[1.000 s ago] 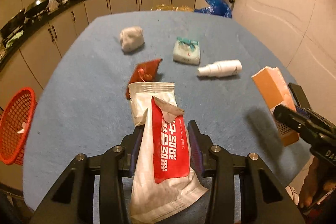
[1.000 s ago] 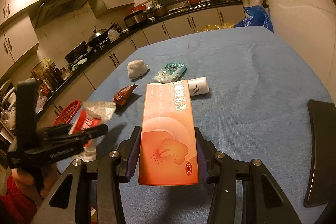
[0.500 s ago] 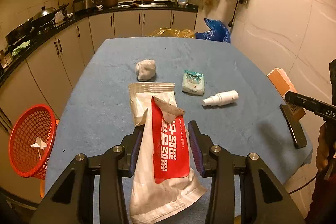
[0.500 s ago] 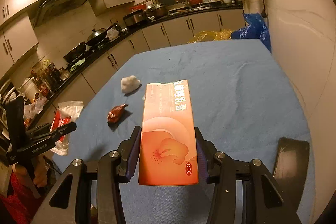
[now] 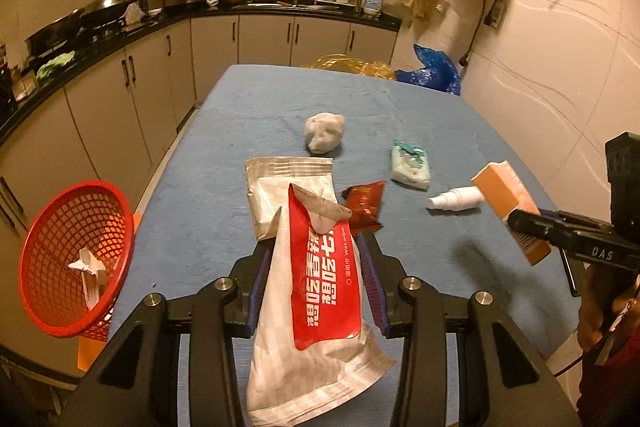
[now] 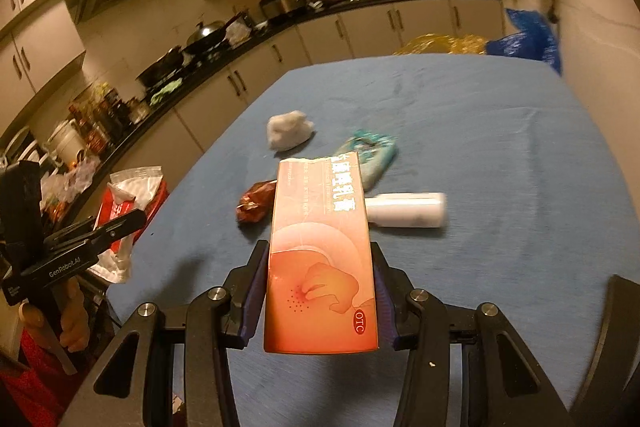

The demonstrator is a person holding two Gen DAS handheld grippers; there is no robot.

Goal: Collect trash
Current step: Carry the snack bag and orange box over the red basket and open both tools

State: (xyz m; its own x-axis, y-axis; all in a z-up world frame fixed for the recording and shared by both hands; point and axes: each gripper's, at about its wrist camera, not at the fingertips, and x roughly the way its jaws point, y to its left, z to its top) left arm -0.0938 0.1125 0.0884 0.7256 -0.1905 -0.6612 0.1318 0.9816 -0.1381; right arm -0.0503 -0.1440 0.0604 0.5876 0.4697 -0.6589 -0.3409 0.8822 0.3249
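The blue surface [image 5: 224, 155] fills mid-frame, with the red basket [image 5: 76, 259] at lower left. My left tongs [image 5: 316, 287] grip the wet-wipe packet [image 5: 312, 291] at bottom centre: light, limp, slippery, best pinched mid-body. My right tongs [image 6: 320, 291] clamp the orange carton [image 6: 320, 255]: stiff, light, held by its sides.

Wok [image 5: 107, 4] on kitchen counter [image 5: 100, 45]

The red-and-white wrapper [image 5: 320, 291] reads "Wet wipe" (small print), the orange box [image 6: 322, 267] "OTC".
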